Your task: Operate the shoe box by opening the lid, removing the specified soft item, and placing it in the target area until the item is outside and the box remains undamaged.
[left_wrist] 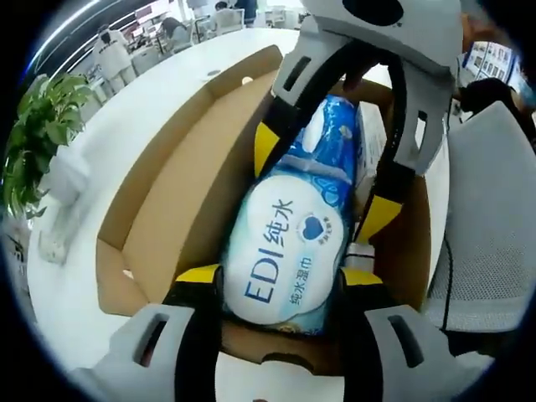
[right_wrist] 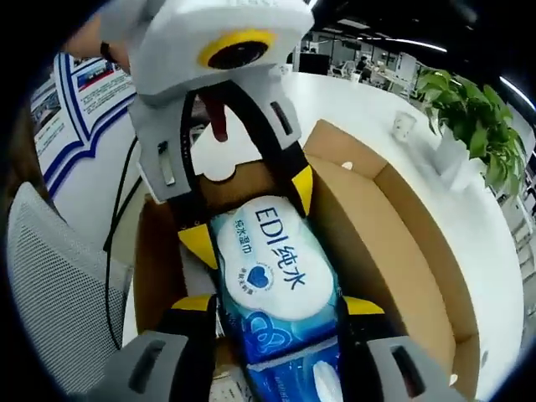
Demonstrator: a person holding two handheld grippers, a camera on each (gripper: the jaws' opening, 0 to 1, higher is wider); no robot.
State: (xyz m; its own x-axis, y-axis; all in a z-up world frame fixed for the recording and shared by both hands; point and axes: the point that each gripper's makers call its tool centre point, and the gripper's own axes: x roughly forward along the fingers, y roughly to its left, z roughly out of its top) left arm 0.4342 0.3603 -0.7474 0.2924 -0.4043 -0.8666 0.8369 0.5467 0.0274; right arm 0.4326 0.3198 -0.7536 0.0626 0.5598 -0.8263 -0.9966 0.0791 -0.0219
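A blue and white pack of wet wipes printed "EDI" lies lengthwise over the inside of the open cardboard shoe box, whose lid flap is folded out to one side. My left gripper is shut on the near end of the pack, a yellow-tipped jaw on each side. My right gripper grips the far end from the opposite side. In the right gripper view the pack sits between my right gripper's jaws, with the left gripper clamped on its other end above the box.
The box rests on a white round table. A potted plant and a paper cup stand near the table edge. A white mesh chair is beside the box. Office desks lie beyond.
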